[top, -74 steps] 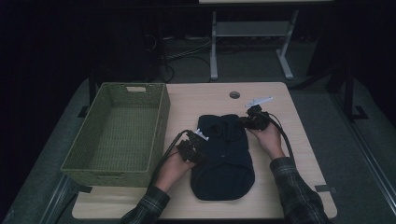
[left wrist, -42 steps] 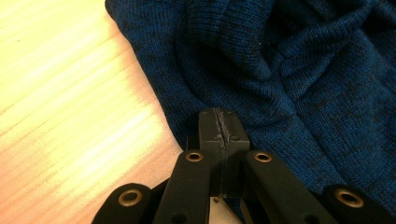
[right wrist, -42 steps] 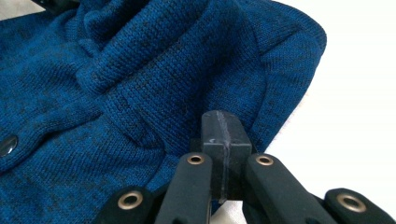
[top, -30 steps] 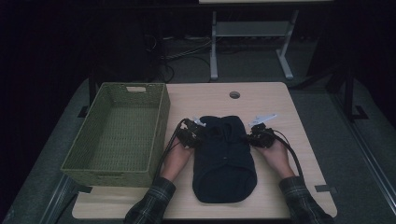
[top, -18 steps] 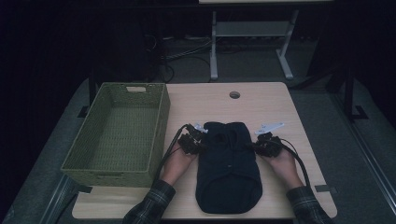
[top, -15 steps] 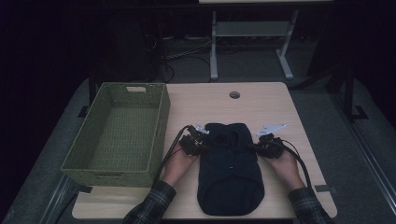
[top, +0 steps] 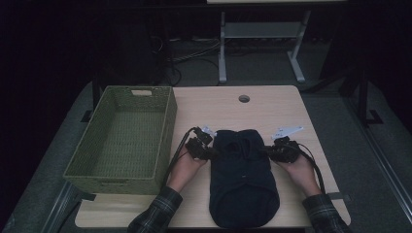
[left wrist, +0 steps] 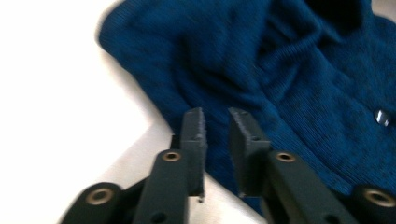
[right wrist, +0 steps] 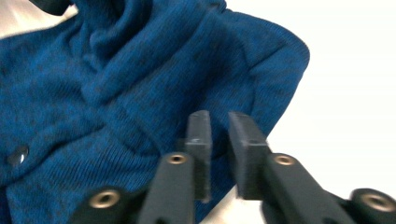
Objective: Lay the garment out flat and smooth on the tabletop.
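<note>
High view: a pale wooden table (top: 233, 109) with a round cable hole (top: 244, 98) near its far edge stands in a dark room. Grey floor lies around it, and beyond it are the white legs of another table (top: 222, 48) and loose cables. One green woven basket (top: 92, 165) sits on the left part of the table. One dark blue knitted garment (top: 242, 179) lies folded in the middle, running from mid-table to the near edge. Two hands in plaid sleeves come in from the near side, one on each side of the garment. The left tool (top: 206, 151) is at the garment's far left corner and the right tool (top: 270, 152) at its far right corner.

Left gripper view: the left tool (left wrist: 215, 122) has its jaws a small gap apart, just opened, nothing pinched between them. Their tips are over the garment's (left wrist: 289, 84) edge where it meets the bright table (left wrist: 56, 102). One small button (left wrist: 382, 116) shows on the knit.

Right gripper view: the right tool (right wrist: 218, 122) likewise has its jaws slightly spread, just opened, with no cloth gripped. It is at the garment's (right wrist: 116, 84) rounded corner, with the white table (right wrist: 345, 93) to the right. One dark button (right wrist: 18, 155) shows at the left.
</note>
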